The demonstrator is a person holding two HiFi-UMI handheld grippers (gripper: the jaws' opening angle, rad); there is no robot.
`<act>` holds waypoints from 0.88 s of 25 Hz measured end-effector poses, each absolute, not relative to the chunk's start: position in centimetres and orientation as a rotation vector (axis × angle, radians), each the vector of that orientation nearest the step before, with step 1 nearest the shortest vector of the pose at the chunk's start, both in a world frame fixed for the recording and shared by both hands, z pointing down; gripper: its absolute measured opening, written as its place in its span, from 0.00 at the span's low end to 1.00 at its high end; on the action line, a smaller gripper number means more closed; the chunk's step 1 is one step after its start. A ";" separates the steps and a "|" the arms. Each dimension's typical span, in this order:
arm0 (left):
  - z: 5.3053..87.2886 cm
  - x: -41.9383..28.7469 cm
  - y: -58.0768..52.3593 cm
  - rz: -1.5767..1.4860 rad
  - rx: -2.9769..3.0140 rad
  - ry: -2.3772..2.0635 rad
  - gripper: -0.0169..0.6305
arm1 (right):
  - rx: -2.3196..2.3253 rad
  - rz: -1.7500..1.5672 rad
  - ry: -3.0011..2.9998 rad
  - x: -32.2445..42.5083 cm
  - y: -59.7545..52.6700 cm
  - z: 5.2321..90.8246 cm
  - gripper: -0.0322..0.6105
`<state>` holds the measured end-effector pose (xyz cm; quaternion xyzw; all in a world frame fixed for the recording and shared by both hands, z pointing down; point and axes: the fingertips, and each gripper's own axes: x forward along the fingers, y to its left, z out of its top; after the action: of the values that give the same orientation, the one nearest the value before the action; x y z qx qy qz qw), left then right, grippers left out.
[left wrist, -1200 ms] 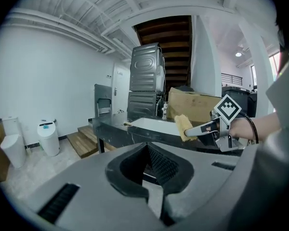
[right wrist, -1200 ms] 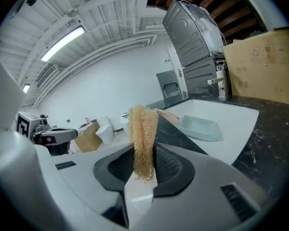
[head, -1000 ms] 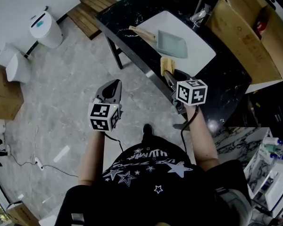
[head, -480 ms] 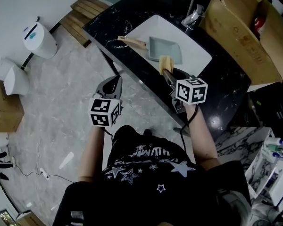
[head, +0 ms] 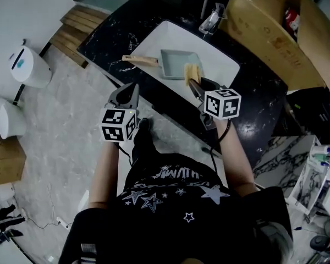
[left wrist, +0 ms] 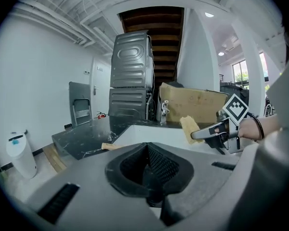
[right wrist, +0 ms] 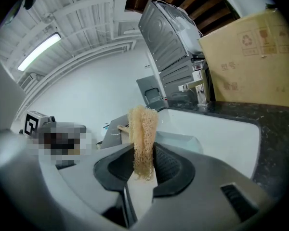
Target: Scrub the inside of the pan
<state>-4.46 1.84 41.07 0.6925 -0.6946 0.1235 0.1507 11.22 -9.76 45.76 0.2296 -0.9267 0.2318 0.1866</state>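
A grey-blue square pan (head: 179, 64) with a wooden handle (head: 138, 60) lies in the white sink (head: 223, 65). My right gripper (head: 193, 84) is shut on a tan loofah sponge (head: 192, 72), which hangs just over the pan's near right edge. In the right gripper view the loofah (right wrist: 142, 138) stands upright between the jaws, with the pan (right wrist: 179, 141) beyond it. My left gripper (head: 132, 88) is shut and empty, held over the counter's front edge left of the pan. In the left gripper view its gripper (left wrist: 147, 153) points toward the sink, and the handle (left wrist: 108, 146) and the loofah (left wrist: 189, 128) show.
The sink sits in a black marble counter (head: 107, 34). A faucet (head: 210, 20) stands at the sink's far side, with a large cardboard box (head: 275, 37) to the right. A white bin (head: 26, 66) and wooden pallets (head: 77, 29) are on the floor at left.
Both grippers have moved closer to the sink. The loofah in the right gripper now hangs at the pan's edge, and the left gripper has reached the counter's front edge.
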 end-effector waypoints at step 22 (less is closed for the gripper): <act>45.9 -9.3 -10.9 0.874 2.335 -1.137 0.26 | 1.159 0.802 -2.405 7.4 -17.6 47.1 0.19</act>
<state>-9.25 -10.90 45.95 0.8351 -0.4065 0.3126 0.1991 7.44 -17.62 47.11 0.4092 -0.8493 0.2833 0.1761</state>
